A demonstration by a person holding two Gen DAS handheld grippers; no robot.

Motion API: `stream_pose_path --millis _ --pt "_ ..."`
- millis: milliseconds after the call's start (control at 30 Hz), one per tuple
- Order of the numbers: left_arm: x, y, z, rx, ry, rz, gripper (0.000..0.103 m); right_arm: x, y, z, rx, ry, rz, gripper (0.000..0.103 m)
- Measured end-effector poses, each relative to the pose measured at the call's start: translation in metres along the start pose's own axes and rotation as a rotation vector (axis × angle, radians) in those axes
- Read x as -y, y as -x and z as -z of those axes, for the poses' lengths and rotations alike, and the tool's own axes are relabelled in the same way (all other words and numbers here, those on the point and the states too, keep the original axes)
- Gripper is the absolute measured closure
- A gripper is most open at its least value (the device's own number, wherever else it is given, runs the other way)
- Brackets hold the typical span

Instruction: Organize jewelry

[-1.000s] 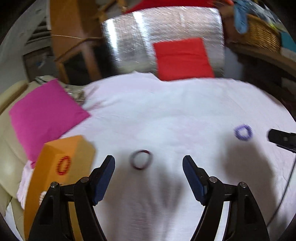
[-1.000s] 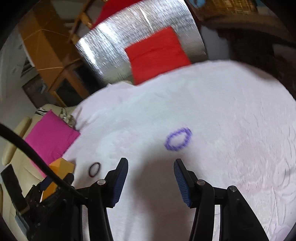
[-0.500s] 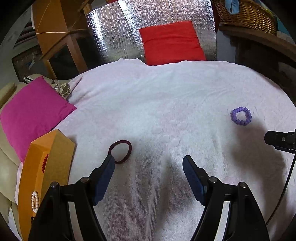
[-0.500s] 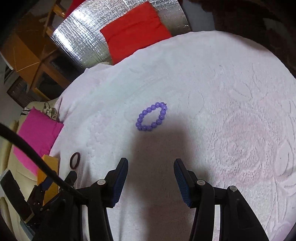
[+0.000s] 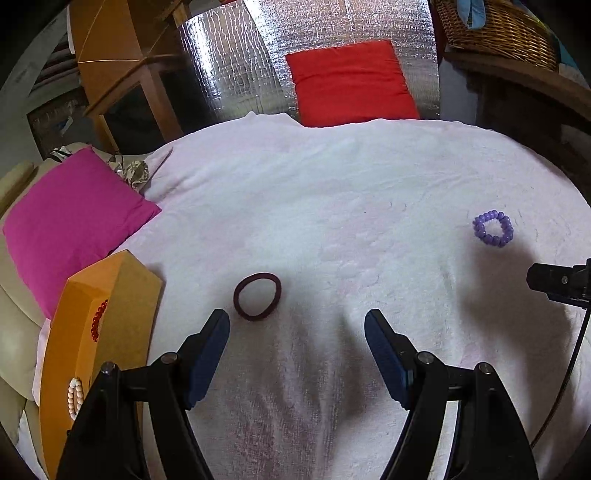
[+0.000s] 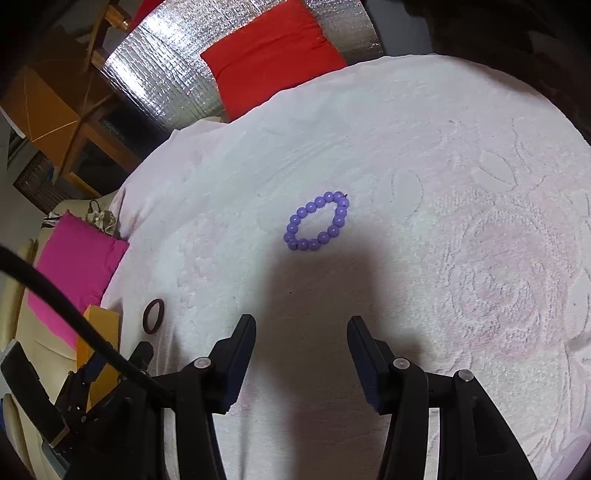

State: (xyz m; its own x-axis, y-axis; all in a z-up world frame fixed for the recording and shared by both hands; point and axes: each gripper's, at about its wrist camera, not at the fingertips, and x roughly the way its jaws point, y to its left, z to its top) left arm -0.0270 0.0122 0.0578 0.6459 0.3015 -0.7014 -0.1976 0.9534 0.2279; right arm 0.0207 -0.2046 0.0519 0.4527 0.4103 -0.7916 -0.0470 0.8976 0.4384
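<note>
Change since earlier frames: both views have steadied from blur and drawn in on the bed; the purple bead bracelet [image 6: 317,221] now lies ahead of the right gripper [image 6: 301,328], nearer than it was.
Left gripper [image 5: 297,323]: fingers spread wide, holding nothing; the dark maroon elastic hair band [image 5: 257,295] lies flat just beyond its left fingertip [image 5: 218,325].
Right gripper: fingers likewise wide apart and empty; the purple bracelet lies ahead on the cloth, slightly left of centre and apart from both tips.
Destination: an orange cardboard box [image 5: 110,321] at the bed's left edge, already holding a red bead bracelet [image 5: 99,319] and a pale pink bead bracelet [image 5: 75,397].
Step in hand (judged): approach to pick-up, one piece per gripper.
Technique: centre each ring between the tips, lower until the pads meet the cloth, and close across one side of the loop, not its hollow; round beads may roll out of a shallow pinch.
Surface: a white embossed terry bedspread [image 6: 461,240], soft and likely to yield or bunch under pressure.
Room: a magenta cushion [image 5: 70,221], a red cushion [image 5: 349,83] against a silver foil panel [image 5: 236,74], a wicker basket [image 5: 495,29], wooden furniture [image 5: 122,74].
</note>
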Motion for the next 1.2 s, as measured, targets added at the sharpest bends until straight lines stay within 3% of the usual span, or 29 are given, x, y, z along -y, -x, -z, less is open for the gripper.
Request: stream_pose_path --millis 733,1000,1200 --pt "-0.017 0.0 0.003 -0.012 0.017 -0.004 0.027 -0.011 -0.007 0.0 -0.006 0.025 -0.002 0.048" --pt "-0.04 -0.009 0.004 -0.046 0.069 -0.002 0.027 -0.005 -0.003 -0.003 0.003 0.019 0.005 0.048" --pt "-0.072 -0.016 0.005 -0.072 0.171 -0.005 0.027 0.004 0.006 -0.012 0.051 0.03 0.052 0.048"
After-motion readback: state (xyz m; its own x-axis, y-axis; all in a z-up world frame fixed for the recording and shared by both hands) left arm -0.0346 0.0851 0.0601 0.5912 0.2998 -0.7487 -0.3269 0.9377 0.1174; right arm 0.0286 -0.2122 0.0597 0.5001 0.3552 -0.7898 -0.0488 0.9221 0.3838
